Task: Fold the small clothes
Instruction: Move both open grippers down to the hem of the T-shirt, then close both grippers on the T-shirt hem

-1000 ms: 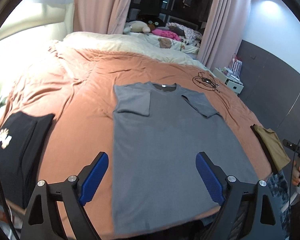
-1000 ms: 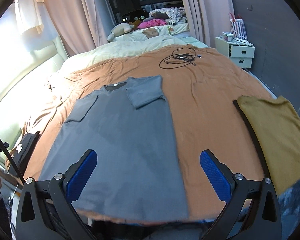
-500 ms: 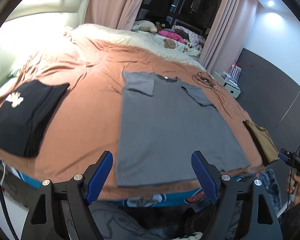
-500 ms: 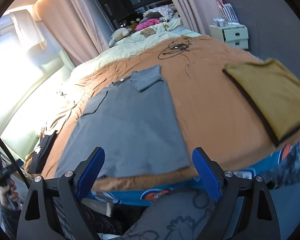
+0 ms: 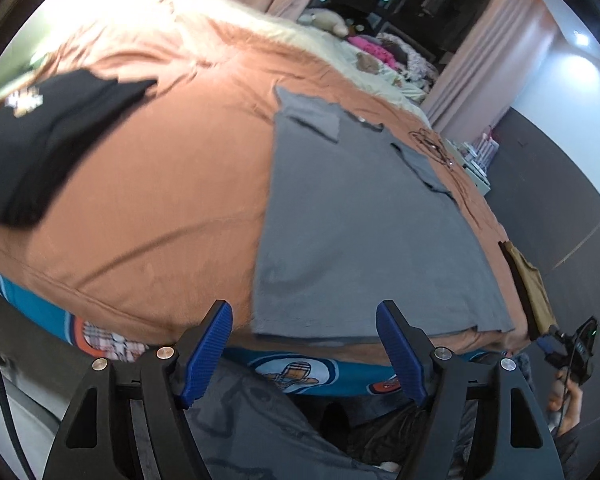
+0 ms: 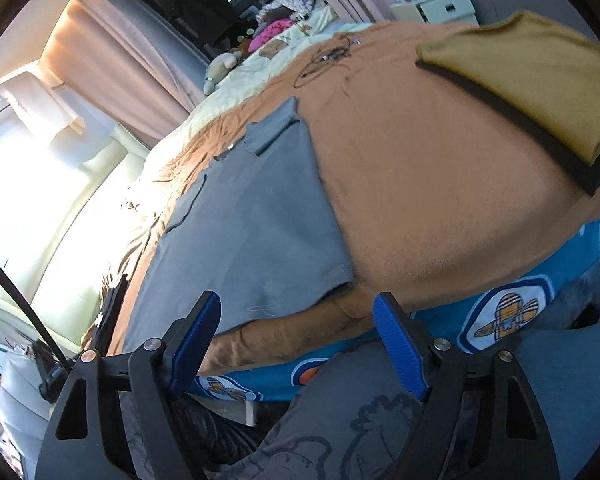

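Observation:
A grey T-shirt (image 5: 364,220) lies flat on the orange bedspread (image 5: 160,200), both sleeves folded inward, its hem at the near edge of the bed. My left gripper (image 5: 304,318) hovers just below the hem's left corner, its jaws closing with nothing between them. In the right wrist view the same grey T-shirt (image 6: 252,224) ends at its right hem corner, and my right gripper (image 6: 298,306) sits low in front of that corner, jaws closing, nothing between them. Neither gripper touches the cloth.
A folded black garment (image 5: 40,140) lies at the left of the bed. A folded mustard garment (image 6: 532,80) lies at the right. A dark cable (image 6: 324,58) is coiled farther back. Blue patterned sheet (image 6: 500,320) hangs below the bed edge. The person's grey-clad lap (image 5: 260,420) is underneath.
Both grippers have dropped and pulled back from over the shirt to the near bed edge. Both have rolled, and their jaws have narrowed.

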A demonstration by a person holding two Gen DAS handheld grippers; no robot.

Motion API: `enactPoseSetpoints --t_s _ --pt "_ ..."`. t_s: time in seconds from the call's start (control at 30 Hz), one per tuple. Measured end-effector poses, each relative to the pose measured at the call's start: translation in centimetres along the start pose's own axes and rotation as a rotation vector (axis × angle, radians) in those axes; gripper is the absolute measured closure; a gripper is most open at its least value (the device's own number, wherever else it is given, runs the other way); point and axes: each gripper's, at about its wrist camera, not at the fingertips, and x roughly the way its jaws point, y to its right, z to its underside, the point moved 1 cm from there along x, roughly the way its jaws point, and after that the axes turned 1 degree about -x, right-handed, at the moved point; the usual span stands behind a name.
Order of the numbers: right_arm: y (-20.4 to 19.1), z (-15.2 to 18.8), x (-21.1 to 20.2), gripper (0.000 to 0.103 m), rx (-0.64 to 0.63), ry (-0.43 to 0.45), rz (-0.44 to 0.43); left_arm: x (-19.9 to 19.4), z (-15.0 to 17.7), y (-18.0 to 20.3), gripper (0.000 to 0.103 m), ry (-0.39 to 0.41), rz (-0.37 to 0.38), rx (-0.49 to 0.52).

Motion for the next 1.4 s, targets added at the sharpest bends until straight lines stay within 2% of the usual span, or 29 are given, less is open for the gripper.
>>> enactPoseSetpoints --t_s 0.03,0.1,0.13,0.3,0.5,0.57,0.7,0.87,1.1,1.13,1.23,1.3,1.4 --pt "0.3 -0.1 0.5 0.025 0.009 -0.004 -0.005 0.7 0.1 -0.4 0.027 -0.011 0.008 -0.014" --pt "1.0 -0.5 1.6 0.026 0.030 -0.012 -0.025 1.9 0.3 -1.1 0.037 -0.031 0.022 -0.039" --pt "1.2 -0.5 2.0 0.026 0.033 -0.013 -0.038 2.5 0.3 -1.4 0.038 -0.042 0.031 -0.054" --pt "2.9 -1.1 4.1 0.033 0.096 -0.032 -0.065 4.6 1.0 -2.8 0.039 -0.100 0.071 -0.125" --pt "4.0 -0.9 5.9 0.034 0.154 -0.073 -0.095 5.8 1.0 -3.4 0.041 -0.130 0.135 -0.176" --pt "4.2 -1.0 6.3 0.037 0.167 -0.086 -0.108 6.1 1.2 -3.6 0.041 -0.141 0.160 -0.195" --pt "4.5 -1.3 6.5 0.038 0.196 -0.089 -0.153 5.8 1.3 -3.9 0.041 -0.134 0.205 -0.225" --pt "4.8 -1.4 7.0 0.039 0.218 -0.089 -0.200 5.0 1.4 -4.1 0.041 -0.111 0.298 -0.270" --pt "4.4 -0.3 8.7 0.039 0.250 -0.095 -0.213 5.7 1.6 -4.1 0.041 -0.119 0.366 -0.343" --pt "4.4 -0.2 8.8 0.039 0.252 -0.095 -0.210 5.7 1.6 -4.0 0.041 -0.122 0.364 -0.342" --pt "4.6 -0.2 8.7 0.042 0.255 -0.094 -0.187 5.7 1.7 -3.8 0.041 -0.133 0.284 -0.308" --pt "4.6 -0.4 8.5 0.050 0.247 -0.101 -0.160 5.7 1.8 -4.0 0.041 -0.134 0.224 -0.292" --pt "4.6 -0.6 8.3 0.055 0.250 -0.101 -0.155 6.3 2.2 -4.3 0.041 -0.147 0.248 -0.311"
